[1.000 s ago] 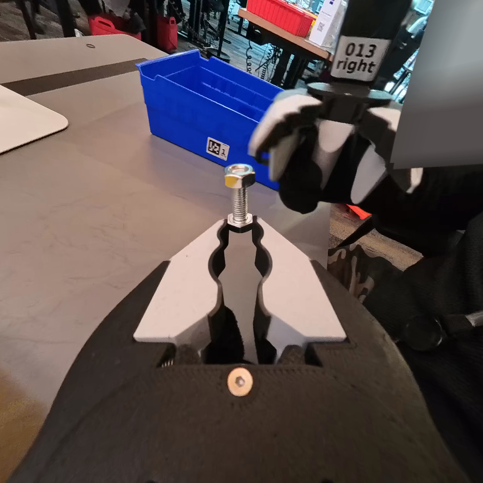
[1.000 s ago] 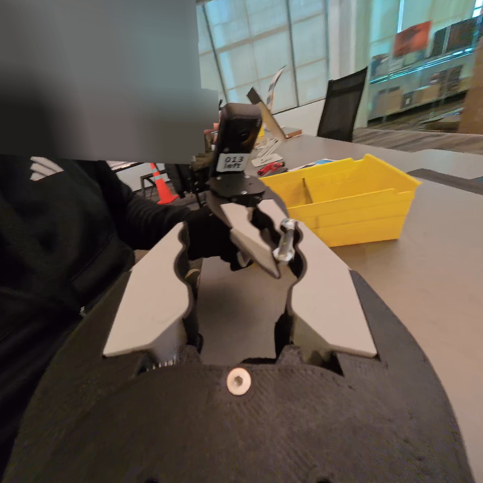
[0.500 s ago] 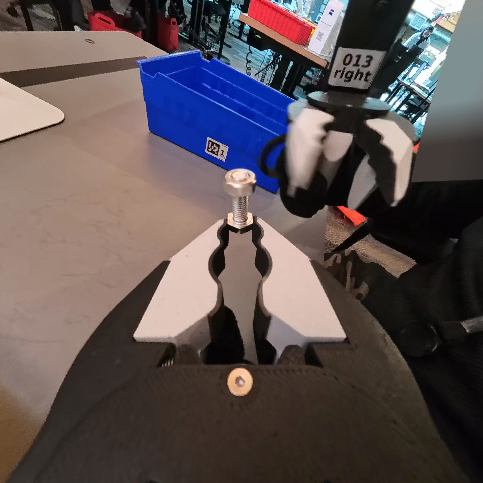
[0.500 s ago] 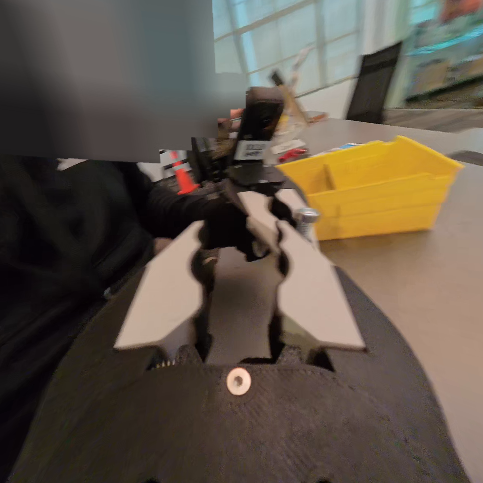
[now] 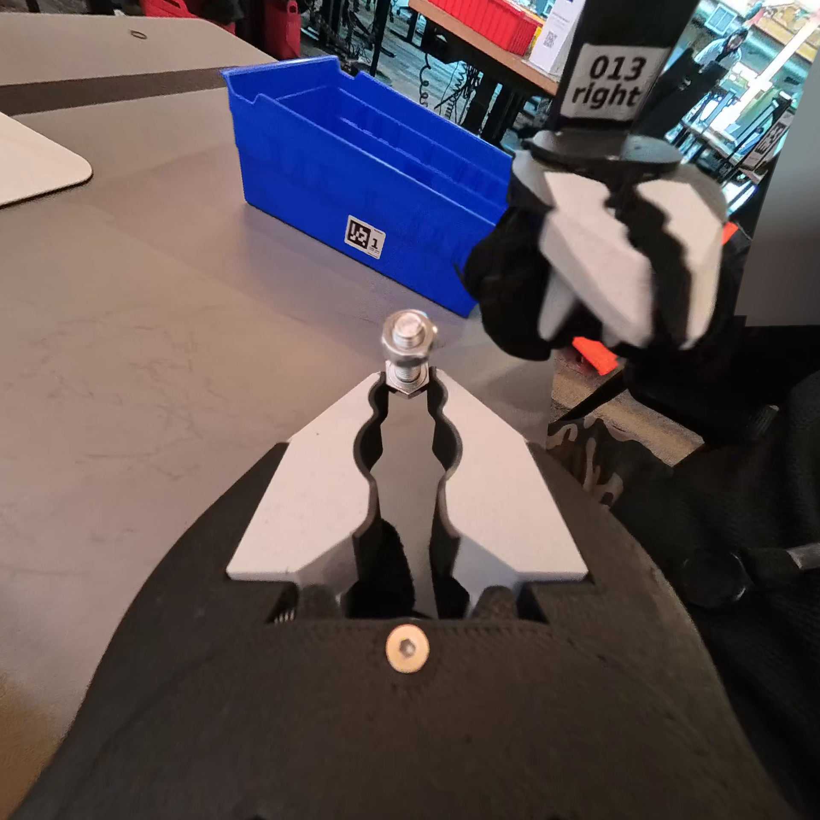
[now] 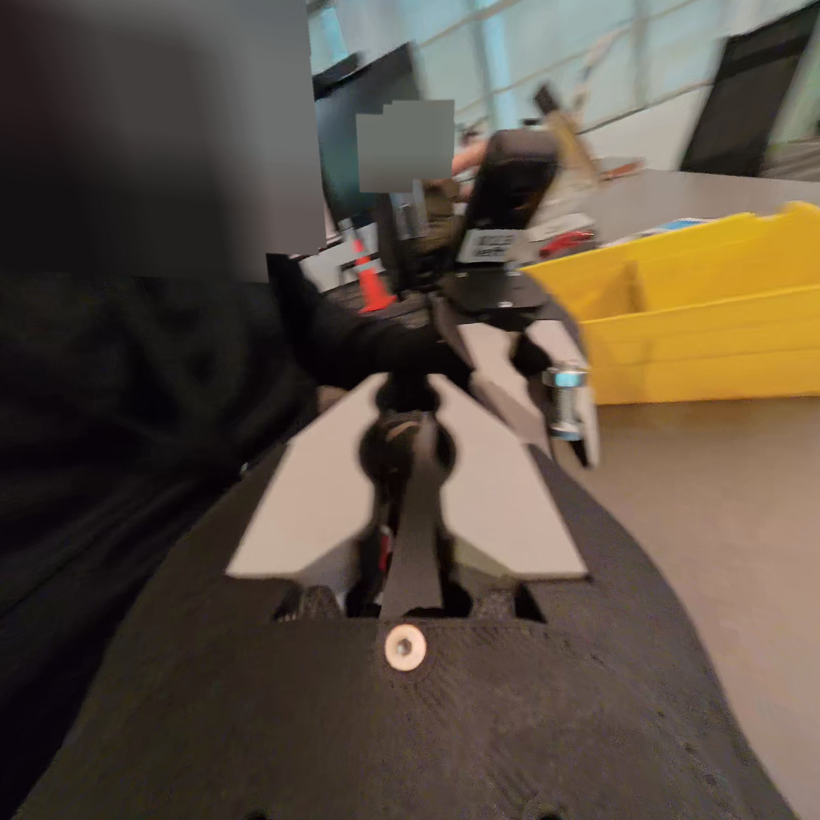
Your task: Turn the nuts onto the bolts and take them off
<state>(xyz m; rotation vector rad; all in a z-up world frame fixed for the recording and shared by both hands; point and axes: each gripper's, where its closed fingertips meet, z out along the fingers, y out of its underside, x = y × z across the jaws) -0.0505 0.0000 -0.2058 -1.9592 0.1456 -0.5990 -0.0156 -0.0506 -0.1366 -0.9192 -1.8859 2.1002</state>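
- Tabletop (image 5: 133,355), grey, carries a blue bin (image 5: 355,186) beyond the left gripper (image 5: 406,384) and a yellow bin (image 6: 692,337) on the far side in the right wrist view.
- Right gripper (image 5: 621,337) hangs up and to the right of the bolt, near it but apart; its fingers (image 5: 594,266) look nearly closed with nothing between them. In its own view the tips meet with no visible gap.
- Left gripper is clenched at its tips on the lower nut (image 5: 404,385), so the left gripper holds the piece and the right is the free one.
- Bolt (image 5: 406,355) stands out from the left tips, long axis running forward and up along the fingers, free end towards the blue bin.
- Upper nut (image 5: 408,337) sits at that far end; judging by this, the right gripper must spread its fingers and come in from the right, square to the bolt's axis.
- Hard to tell: the right wrist view is blurred, so whether the bolt's head or a nut sits at either end stays uncertain, as do the threads under the nuts.
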